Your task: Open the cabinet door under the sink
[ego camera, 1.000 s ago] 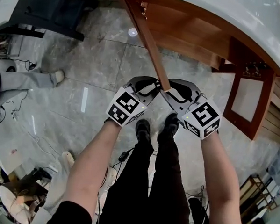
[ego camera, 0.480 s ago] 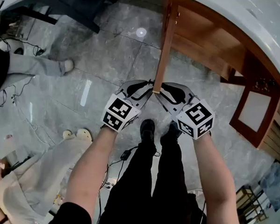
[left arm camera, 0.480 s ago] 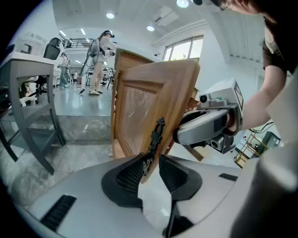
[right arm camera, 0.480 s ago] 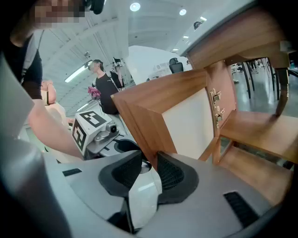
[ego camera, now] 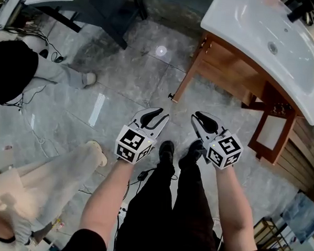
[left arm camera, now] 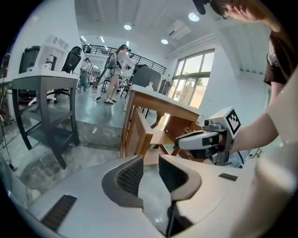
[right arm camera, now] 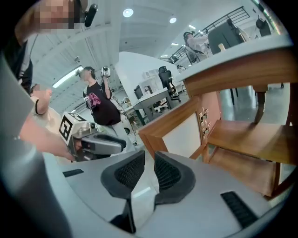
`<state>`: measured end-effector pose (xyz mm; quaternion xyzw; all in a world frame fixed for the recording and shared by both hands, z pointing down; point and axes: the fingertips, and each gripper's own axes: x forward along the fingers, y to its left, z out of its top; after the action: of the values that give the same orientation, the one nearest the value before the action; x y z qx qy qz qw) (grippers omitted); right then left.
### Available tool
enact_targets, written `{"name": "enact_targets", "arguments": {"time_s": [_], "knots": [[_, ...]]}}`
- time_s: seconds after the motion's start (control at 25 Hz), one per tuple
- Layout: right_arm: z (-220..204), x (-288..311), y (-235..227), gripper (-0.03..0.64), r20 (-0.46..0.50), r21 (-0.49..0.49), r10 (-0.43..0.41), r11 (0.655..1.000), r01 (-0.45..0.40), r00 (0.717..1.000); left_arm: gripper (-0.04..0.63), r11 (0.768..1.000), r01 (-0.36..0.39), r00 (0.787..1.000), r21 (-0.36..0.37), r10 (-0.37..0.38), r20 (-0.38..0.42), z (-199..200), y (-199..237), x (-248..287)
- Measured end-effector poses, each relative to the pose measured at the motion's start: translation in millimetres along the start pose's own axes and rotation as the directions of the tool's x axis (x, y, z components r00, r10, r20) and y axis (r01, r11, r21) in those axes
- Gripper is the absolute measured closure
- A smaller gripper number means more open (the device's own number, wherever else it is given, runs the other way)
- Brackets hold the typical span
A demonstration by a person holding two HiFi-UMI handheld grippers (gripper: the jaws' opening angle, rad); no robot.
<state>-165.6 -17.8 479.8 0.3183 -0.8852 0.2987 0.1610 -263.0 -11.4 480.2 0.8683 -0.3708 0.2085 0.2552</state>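
Note:
The wooden sink cabinet (ego camera: 238, 74) stands at the upper right of the head view under a white basin (ego camera: 256, 33). Its left door (ego camera: 188, 71) is swung wide open and shows edge-on; the right door (ego camera: 272, 131) is open too. My left gripper (ego camera: 158, 115) hangs a short way in front of the left door, open, nothing between its fingers (left arm camera: 150, 162). My right gripper (ego camera: 195, 119) is beside it, apart from the door. Its jaws are closing on nothing, with a gap still between the pads (right arm camera: 149, 160). The right gripper view shows the left door's (right arm camera: 179, 132) white inner panel and hinges.
My own legs and black shoes (ego camera: 166, 149) are just behind the grippers. A dark table (ego camera: 90, 3) stands at the upper left. Two people (ego camera: 44, 179) stand at the left on the grey tiled floor, with cables (ego camera: 138, 175) lying near my feet.
Both grippers held the left door's free edge between them; now they have let go and pulled back and up. The door stands wider open.

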Motion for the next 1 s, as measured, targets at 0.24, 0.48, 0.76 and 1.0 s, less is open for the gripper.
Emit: {"name": "enact_targets", "arguments": {"time_s": [0.24,0.48,0.76,1.0], "knots": [[22,-82,40,0.555,-0.012,-0.016,-0.093,0.996,0.093,0.996,0.493,1.0,0.012,0.999,0.018,-0.013,0.03,62,-44,-53],[62,-163,87,0.584,0.046,-0.005,-0.167,0.986,0.167,0.985,0.517,0.998,0.006,0.999,0.07,-0.009,0.044,109,-86,-108],[103,-246,107,0.595,0.142,-0.029,-0.2,0.978,0.206,0.969,0.531,0.991,0.021,0.997,0.13,-0.031,0.071,161,-156,-134],[117,-327,99,0.601,0.2,-0.033,-0.206,0.976,0.217,0.958,0.537,0.99,0.019,0.996,0.142,-0.031,0.088,193,-226,-132]]}}
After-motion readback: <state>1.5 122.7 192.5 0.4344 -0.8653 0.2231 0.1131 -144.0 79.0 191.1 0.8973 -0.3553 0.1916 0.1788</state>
